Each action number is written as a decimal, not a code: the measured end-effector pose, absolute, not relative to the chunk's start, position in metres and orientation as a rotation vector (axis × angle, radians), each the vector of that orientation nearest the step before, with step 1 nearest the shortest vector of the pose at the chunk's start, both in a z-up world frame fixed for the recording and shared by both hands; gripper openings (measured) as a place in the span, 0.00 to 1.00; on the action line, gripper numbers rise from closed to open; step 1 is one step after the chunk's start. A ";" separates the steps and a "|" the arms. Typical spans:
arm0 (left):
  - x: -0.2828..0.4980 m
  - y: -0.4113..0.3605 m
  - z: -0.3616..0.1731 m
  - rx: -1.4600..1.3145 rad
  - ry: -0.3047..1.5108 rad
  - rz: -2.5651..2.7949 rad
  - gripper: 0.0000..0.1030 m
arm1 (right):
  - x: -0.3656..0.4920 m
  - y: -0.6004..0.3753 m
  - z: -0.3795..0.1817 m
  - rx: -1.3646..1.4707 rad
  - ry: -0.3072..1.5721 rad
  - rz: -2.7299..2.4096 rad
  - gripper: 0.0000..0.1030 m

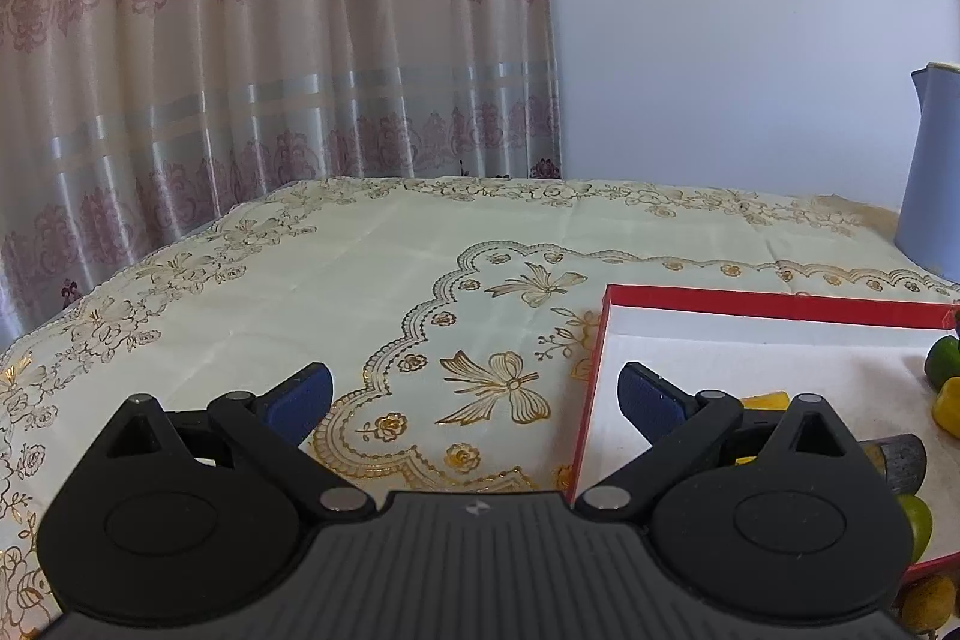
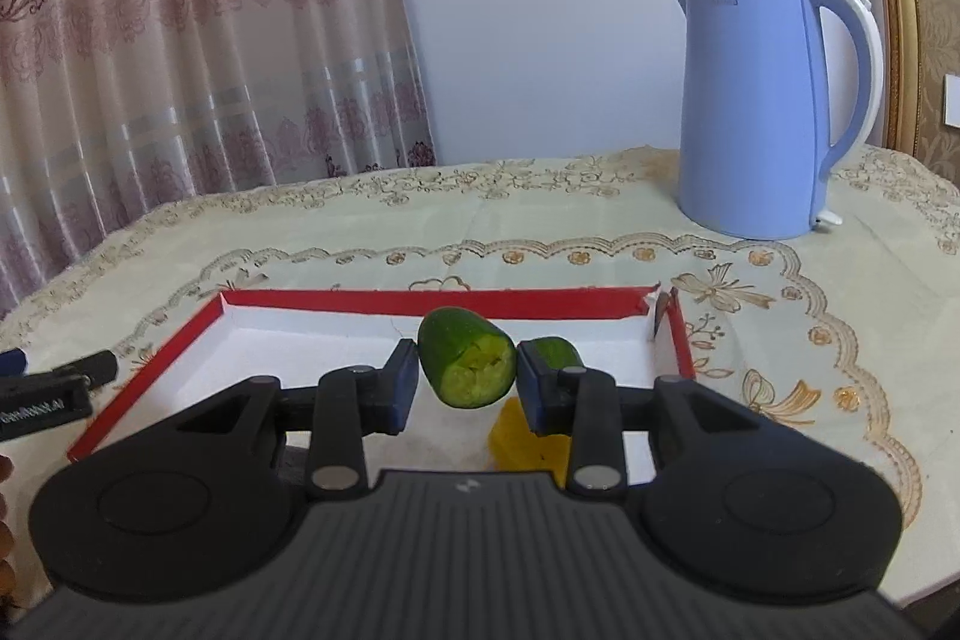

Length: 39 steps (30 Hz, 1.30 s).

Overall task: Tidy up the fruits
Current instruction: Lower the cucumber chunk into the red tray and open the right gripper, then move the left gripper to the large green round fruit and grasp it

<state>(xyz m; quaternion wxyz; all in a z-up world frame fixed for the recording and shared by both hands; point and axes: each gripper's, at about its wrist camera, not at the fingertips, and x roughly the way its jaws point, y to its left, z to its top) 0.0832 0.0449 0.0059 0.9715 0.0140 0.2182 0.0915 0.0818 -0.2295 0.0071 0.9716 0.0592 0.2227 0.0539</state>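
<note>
Red-rimmed tray (image 2: 354, 301), perhaps yellow fruit (image 2: 528, 445) inside

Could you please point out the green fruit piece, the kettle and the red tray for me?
Green fruit piece (image 2: 467, 365): right wrist view, on its cut face.
Kettle (image 2: 747, 106): right wrist view, on the blue body.
Red tray (image 2: 372, 300): right wrist view, on the far rim.
</note>
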 end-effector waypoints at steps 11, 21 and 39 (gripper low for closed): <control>0.086 0.045 0.003 0.030 0.466 0.182 0.99 | 0.085 -0.227 0.000 0.099 0.467 0.084 0.45; 0.088 0.047 0.002 0.018 0.485 0.181 0.99 | 0.080 -0.229 0.000 0.112 0.454 0.080 0.48; 0.090 0.049 0.001 0.015 0.499 0.187 0.99 | 0.042 -0.240 0.020 0.198 0.367 0.071 0.64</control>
